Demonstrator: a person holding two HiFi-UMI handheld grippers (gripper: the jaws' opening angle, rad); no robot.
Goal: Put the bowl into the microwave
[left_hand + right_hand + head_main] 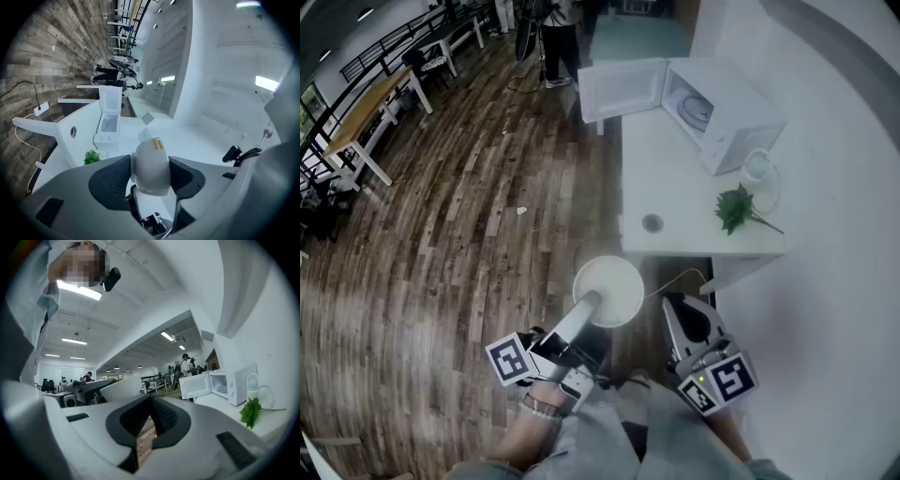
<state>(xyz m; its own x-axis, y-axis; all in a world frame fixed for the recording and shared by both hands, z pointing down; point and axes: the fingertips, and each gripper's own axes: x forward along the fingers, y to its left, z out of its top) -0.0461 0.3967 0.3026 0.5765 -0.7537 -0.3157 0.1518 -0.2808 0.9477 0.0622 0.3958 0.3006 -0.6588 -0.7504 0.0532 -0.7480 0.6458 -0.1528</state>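
The left gripper (pixel 589 307) pinches the white bowl (pixel 607 291), its yellow sticker (pixel 156 144) too small to read, the open microwave (pixel 724 111) at one o'clock beyond; the right gripper (pixel 151 404) has its jaws pressed together, empty.

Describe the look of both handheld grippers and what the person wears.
The left gripper and right gripper are light grey, with tapering jaws lined by black textured pads. Each carries a white cube with black square markers; the right one shows a green light. The person wears a pale shirt.
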